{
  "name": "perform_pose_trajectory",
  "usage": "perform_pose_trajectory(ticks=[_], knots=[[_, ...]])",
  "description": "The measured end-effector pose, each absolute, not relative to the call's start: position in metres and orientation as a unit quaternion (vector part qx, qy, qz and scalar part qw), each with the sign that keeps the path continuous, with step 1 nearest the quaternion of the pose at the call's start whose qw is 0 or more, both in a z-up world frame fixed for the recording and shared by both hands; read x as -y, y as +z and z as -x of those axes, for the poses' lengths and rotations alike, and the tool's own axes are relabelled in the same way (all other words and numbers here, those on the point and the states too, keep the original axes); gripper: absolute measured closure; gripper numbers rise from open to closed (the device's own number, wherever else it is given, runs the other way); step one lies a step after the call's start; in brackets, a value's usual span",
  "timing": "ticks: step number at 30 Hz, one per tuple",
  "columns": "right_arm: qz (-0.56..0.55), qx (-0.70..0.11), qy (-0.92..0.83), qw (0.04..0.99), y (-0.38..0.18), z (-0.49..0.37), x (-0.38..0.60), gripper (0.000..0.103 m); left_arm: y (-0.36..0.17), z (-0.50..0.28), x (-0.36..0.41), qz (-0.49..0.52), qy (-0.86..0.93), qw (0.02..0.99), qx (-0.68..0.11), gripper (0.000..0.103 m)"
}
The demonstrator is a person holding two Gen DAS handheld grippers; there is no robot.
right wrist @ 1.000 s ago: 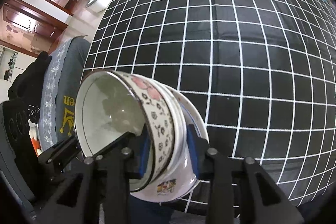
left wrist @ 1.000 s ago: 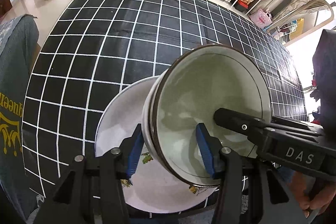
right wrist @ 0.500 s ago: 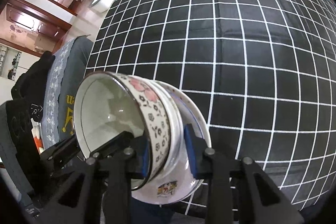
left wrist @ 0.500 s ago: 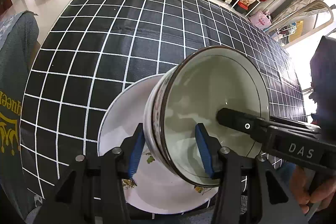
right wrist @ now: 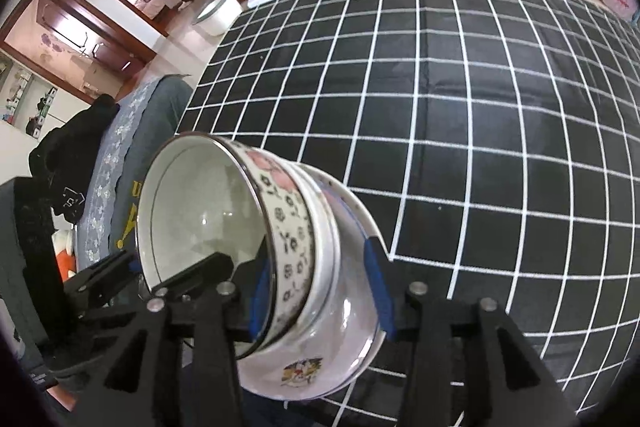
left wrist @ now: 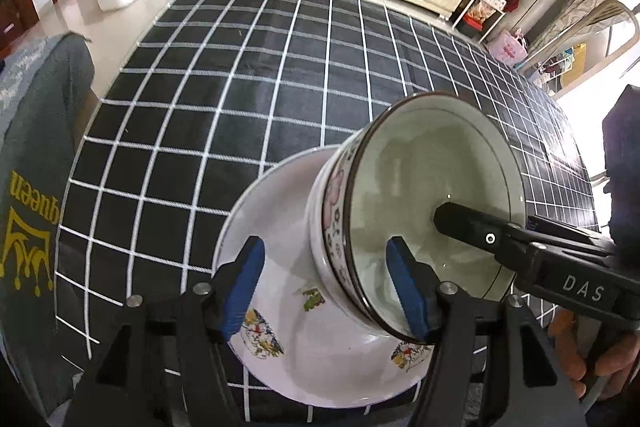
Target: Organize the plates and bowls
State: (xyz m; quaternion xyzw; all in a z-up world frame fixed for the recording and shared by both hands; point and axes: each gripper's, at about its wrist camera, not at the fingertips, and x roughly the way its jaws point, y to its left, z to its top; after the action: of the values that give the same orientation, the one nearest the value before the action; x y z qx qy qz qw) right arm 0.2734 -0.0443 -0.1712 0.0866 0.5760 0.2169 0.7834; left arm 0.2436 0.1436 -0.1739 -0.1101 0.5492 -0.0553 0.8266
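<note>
White bowls x2 point(left wrist: 420, 211), nested | plate x1 point(left wrist: 280, 227) | L tongs point(left wrist: 332, 287) apart | R tongs point(right wrist: 320, 291) clamp stack

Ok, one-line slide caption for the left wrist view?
Both grippers at a floral bowl tipped on a white plate over the black grid tablecloth.

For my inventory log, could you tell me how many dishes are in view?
2 for certain: a floral bowl sits inside a white dish with cartoon prints. A white band under the bowl may be a third, nested bowl.
</note>
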Motion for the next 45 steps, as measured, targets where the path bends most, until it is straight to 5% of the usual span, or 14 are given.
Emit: perform_pose_trajectory(ticks=[19, 30, 42, 45], knots=[[-0.054, -0.475, 0.205, 0.854, -0.112, -0.243, 0.054, 0.05, -0.121, -0.216, -0.148, 0.075, -0.013, 0.874, -0.48, 0.042], [-0.035, -0.412, 0.19, 0.89, -0.07, -0.196, 0.068, 0.05, -0.056, -0.157, -0.135, 0.07, 0.012, 0.93, -0.36, 0.042], [0.001, -0.286, 0.15, 0.946, -0.021, -0.127, 0.098, 0.009, -0.017, -0.099, -0.104, 0.052, -0.005, 0.956, -0.288, 0.015], [0.006, -0.264, 0.138, 0.955, -0.015, -0.112, 0.107, 0.004, -0.01, -0.083, -0.097, 0.041, 0.004, 0.961, -0.273, 0.0]])
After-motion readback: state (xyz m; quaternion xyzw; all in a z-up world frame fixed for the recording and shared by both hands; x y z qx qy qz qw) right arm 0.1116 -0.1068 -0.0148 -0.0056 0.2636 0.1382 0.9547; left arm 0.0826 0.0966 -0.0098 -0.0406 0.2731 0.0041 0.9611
